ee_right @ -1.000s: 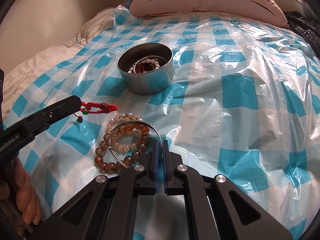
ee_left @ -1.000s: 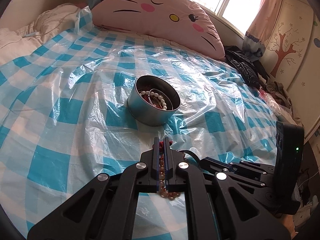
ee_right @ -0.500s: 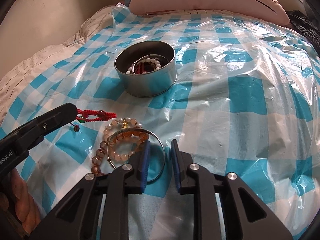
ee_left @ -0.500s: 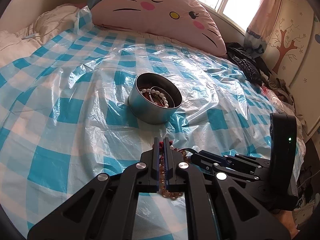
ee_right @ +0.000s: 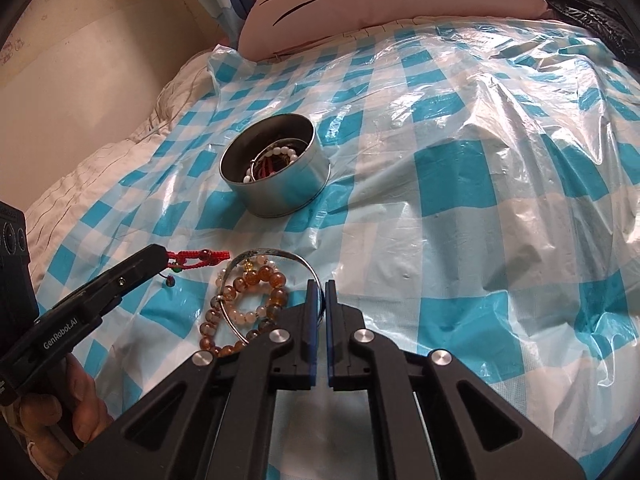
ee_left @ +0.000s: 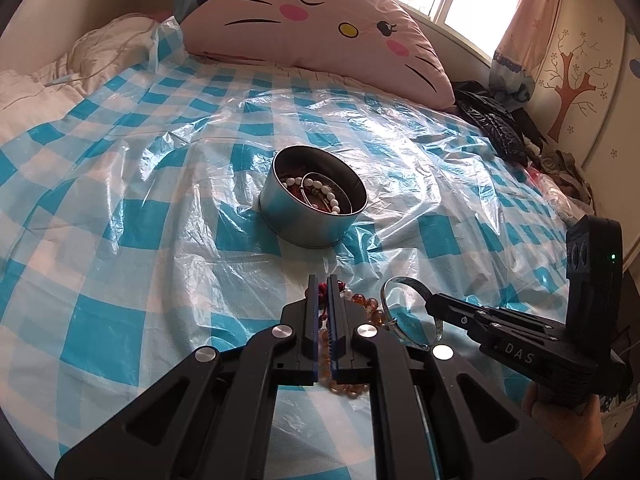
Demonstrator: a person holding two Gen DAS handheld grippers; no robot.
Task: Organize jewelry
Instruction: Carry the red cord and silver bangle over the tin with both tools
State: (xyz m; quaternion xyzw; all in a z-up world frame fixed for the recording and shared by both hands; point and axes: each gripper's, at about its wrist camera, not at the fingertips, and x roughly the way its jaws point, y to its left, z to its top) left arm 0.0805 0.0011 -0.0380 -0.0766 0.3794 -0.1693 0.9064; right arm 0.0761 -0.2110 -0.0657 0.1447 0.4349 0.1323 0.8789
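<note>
A round metal tin (ee_left: 313, 208) (ee_right: 276, 172) with a white bead bracelet and other jewelry inside stands on the blue checked plastic sheet (ee_left: 120, 216). My left gripper (ee_left: 323, 280) is shut on a red cord bracelet (ee_right: 198, 258), also seen from the right wrist (ee_right: 162, 254). My right gripper (ee_right: 319, 286) is shut on a silver bangle (ee_right: 276, 256) (ee_left: 400, 284), lifted on edge; it also shows in the left wrist view (ee_left: 430, 300). Amber bead bracelets (ee_right: 256, 284) (ee_left: 362, 304) lie under the bangle.
A pink cat-face pillow (ee_left: 312, 28) lies at the head of the bed. Dark clothes (ee_left: 496, 120) are piled at the right edge by a painted wardrobe (ee_left: 580, 60). White bedding (ee_right: 100, 168) borders the sheet on the left.
My right gripper opened, then shut on the silver bangle and raised it on edge. My left gripper stayed shut on the red cord bracelet and lifted slightly.
</note>
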